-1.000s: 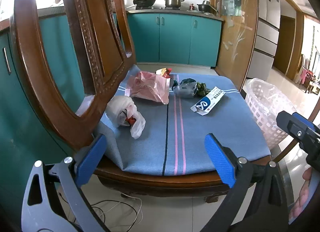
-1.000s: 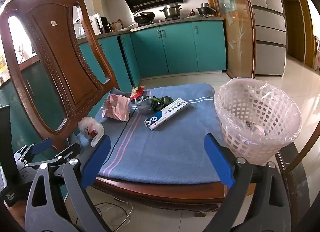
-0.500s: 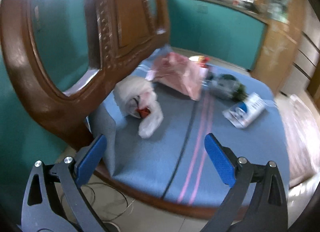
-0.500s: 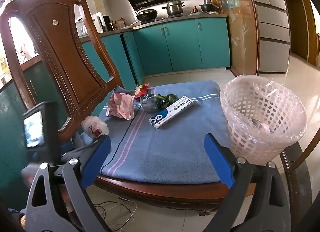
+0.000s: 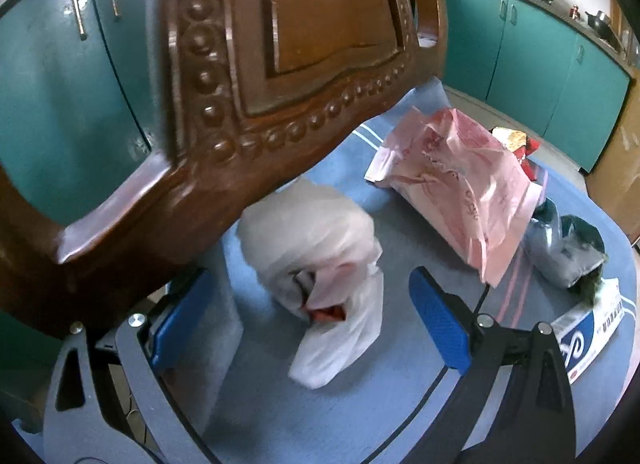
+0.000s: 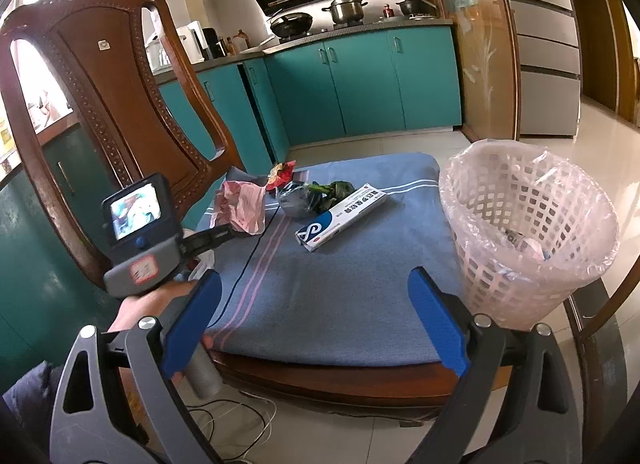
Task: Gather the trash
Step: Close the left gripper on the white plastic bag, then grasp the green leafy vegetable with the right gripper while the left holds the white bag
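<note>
A crumpled white plastic bag point(image 5: 316, 256) with something red inside lies on the blue chair cushion point(image 5: 320, 416). My left gripper point(image 5: 308, 320) is open, and the bag sits between its blue fingers, just under the carved chair back point(image 5: 240, 103). Behind it are a pink bag point(image 5: 460, 179), a red-yellow wrapper point(image 5: 516, 139), a grey bag with greens point(image 5: 568, 252) and a white-blue box point(image 5: 592, 328). My right gripper point(image 6: 316, 324) hangs open and empty over the cushion's front edge. The lined white basket point(image 6: 528, 232) stands to its right.
In the right wrist view a hand point(image 6: 148, 304) holds the left tool, whose small screen point(image 6: 136, 211) faces the camera. The box point(image 6: 340, 215) and pink bag point(image 6: 244, 207) lie mid-cushion. Cables point(image 6: 240, 424) trail on the floor beneath. Teal cabinets point(image 6: 360, 83) line the back.
My left gripper has moved forward and left over the cushion until the white bag lies between its open fingers. The right gripper has barely shifted.
</note>
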A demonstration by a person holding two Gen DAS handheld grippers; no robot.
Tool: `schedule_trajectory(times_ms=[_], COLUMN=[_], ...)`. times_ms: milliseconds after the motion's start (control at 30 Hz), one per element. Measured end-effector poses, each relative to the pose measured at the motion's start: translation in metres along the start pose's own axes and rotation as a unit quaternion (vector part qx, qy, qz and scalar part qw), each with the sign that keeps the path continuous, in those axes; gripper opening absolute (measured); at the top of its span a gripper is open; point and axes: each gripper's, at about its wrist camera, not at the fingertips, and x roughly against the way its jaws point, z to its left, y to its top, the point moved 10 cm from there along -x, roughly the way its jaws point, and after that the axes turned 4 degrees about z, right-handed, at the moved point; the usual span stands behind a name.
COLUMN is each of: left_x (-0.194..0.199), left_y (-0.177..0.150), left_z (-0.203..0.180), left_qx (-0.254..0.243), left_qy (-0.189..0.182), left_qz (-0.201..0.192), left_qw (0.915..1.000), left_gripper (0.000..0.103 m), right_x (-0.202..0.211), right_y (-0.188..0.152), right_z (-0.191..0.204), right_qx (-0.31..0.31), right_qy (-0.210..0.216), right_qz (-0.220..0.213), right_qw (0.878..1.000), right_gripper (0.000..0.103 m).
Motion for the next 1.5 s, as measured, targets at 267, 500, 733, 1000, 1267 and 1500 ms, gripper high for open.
schedule_trajectory(times_ms=[267,500,733,1000,1267,1500], left_x=[-0.017,-0.011,0.068,0.166,0.177,0.159], left_y=[0.008,0.003,-0.016,-0.021,-0.009,0.008], left_z=[-0.013,-0.023,-0.022,0.009,0.018,0.017], left_qx=[-0.010,-0.027,-0.078,-0.166,-0.178,-0.167], left_qy=[-0.008,-0.067,-0.214,-0.292,-0.295,-0.302], left_qz=[0.011,0.005,-0.019,-0.140,-0.163,-0.139], left_qw=[0.9999,0.9974,0.9736,0.9316,0.9247,0.9283], left_gripper=[0.077,0.023,0.017,0.017,0.017,0.017], right_x=[-0.007,-0.008,-0.009,-0.059,-0.203,-0.278], right_y=[-0.003,-0.003,0.003,0.031,0.077,0.059], right_z=[0.002,0.004,0.001,0.030,0.052,0.052], right_qx=[0.003,0.005,0.028,0.081,0.138,0.189], right_qy=[0.002,0.002,-0.015,0.017,-0.014,-0.052], right_qz=[0.010,0.012,0.006,0.054,0.147,0.270], right_qw=[1.000,1.000,0.999,0.995,0.979,0.943], right_gripper=[0.092,0.092,0.092,0.092,0.080,0.035])
